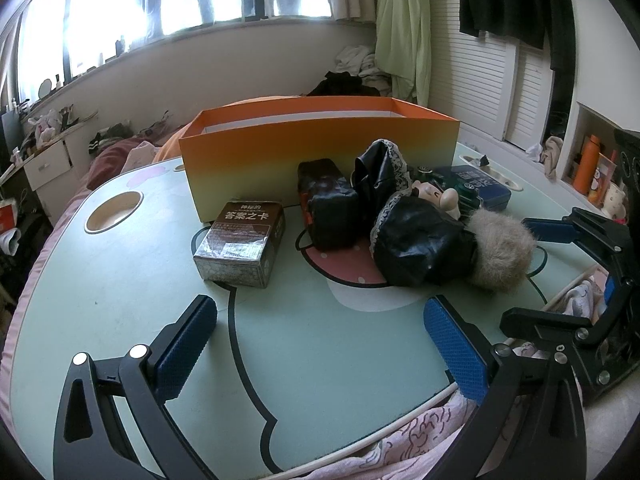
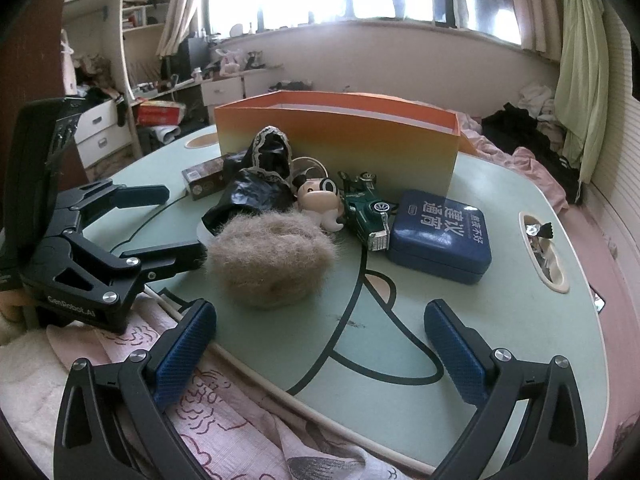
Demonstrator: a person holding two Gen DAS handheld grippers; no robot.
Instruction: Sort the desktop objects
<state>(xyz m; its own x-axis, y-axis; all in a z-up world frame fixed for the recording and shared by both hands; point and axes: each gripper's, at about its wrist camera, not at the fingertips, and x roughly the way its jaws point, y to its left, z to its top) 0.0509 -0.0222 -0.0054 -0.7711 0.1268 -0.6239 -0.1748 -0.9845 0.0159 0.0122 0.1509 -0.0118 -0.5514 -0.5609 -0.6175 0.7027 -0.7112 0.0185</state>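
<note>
- While both wait over the near edge of the pale green table [image 1: 120, 280], the left gripper [image 1: 320, 344] and the right gripper [image 2: 320, 344] stand spread wide, holding nothing.
- Just ahead of the right gripper sits a fur-trimmed black doll [image 2: 272, 264]; ahead and left of the left gripper sits a card box [image 1: 242, 248].
- Beyond them lie a dark pouch [image 1: 332, 216], a green toy car [image 2: 368, 216] and a blue tin [image 2: 440, 236].
- Farthest stands the open orange box [image 1: 320, 152], likely the destination.
- Best to take the nearest item squarely, lifting clear of its neighbours.
</note>
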